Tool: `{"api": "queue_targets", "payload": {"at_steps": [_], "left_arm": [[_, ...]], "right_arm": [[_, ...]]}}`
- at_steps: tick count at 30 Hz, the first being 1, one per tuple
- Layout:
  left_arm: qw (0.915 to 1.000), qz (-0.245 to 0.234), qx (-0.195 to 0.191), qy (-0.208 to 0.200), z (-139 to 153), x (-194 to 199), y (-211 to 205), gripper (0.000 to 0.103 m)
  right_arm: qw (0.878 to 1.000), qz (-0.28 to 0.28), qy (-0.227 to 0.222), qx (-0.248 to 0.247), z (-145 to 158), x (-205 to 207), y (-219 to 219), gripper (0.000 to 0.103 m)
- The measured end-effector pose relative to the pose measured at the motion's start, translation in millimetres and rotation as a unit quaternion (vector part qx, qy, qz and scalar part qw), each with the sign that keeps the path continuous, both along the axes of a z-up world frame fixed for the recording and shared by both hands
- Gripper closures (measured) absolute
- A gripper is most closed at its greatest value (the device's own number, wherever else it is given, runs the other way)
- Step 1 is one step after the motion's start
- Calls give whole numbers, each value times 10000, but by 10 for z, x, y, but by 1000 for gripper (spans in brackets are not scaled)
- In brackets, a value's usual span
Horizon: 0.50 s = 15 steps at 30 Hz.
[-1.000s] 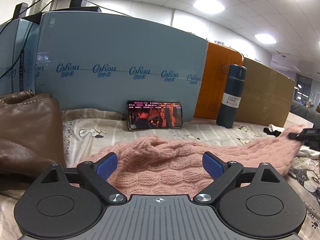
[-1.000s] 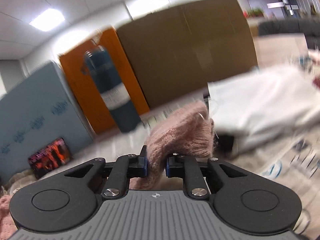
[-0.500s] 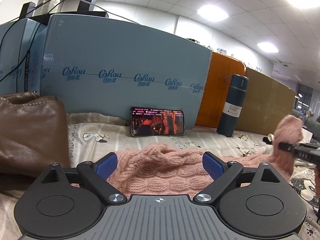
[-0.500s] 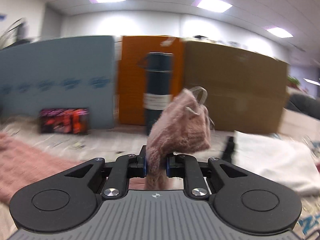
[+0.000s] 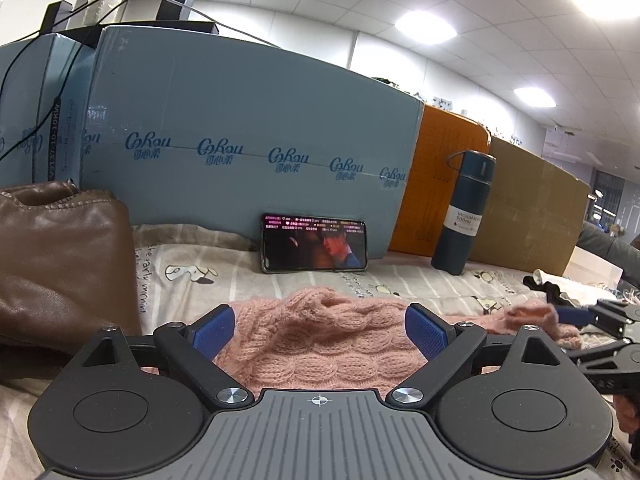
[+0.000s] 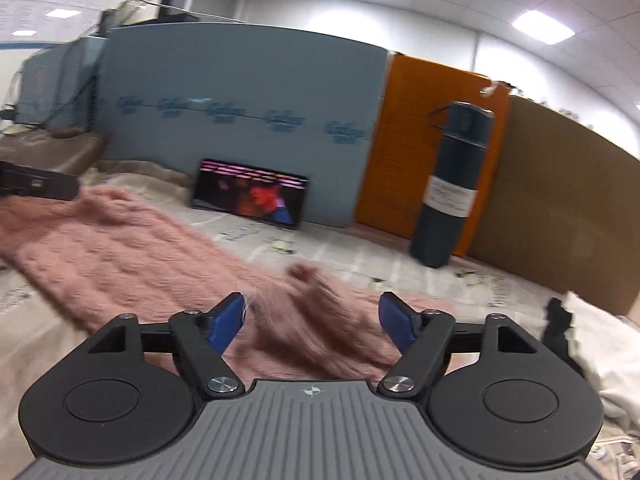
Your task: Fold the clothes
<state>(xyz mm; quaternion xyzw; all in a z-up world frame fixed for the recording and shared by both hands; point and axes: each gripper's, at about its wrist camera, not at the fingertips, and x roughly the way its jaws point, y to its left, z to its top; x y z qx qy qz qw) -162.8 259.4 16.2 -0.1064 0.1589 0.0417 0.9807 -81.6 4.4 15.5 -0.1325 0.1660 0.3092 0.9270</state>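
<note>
Pink knitted garment (image 5: 320, 340) is lying spread across the printed sheet (image 5: 240, 276), in front of the propped phone (image 5: 314, 247) and dark flask (image 5: 464, 216). A fold looks to be finishing: the right gripper (image 6: 312, 322) is opening its jaws, letting the garment's loose end drop between pads no longer pressing on it. The left gripper (image 5: 320, 326) is hovering low over the bunched end, jaws wide apart, holding nothing. Next, probably, someone needs a fresh edge to pinch and carry over.
</note>
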Motion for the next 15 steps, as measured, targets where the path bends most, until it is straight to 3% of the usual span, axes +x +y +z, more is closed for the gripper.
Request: {"api": "queue_targets", "payload": {"at_steps": [4,7,9,12,15], "left_arm": [[10000,-13,-30,18,-5,10,6,8],[10000,-29,-46,33,-9,12,12,8],[10000,-13,-42,45,-12,13,13,8],[10000,29,-62,66,-22,16,24,8],[9999,56,-85,73,-25,17,36,8]], "right_arm": [[9939,407,914,471,8,82,-5,23],[9842,377,1586,692,-68,243,3,20],[9829,366,1573,889,-65,245,-35,20],[9774,416,1307,1610,42,174,-236,20],[9681,-163,946,2313,145,150,-529,18]]}}
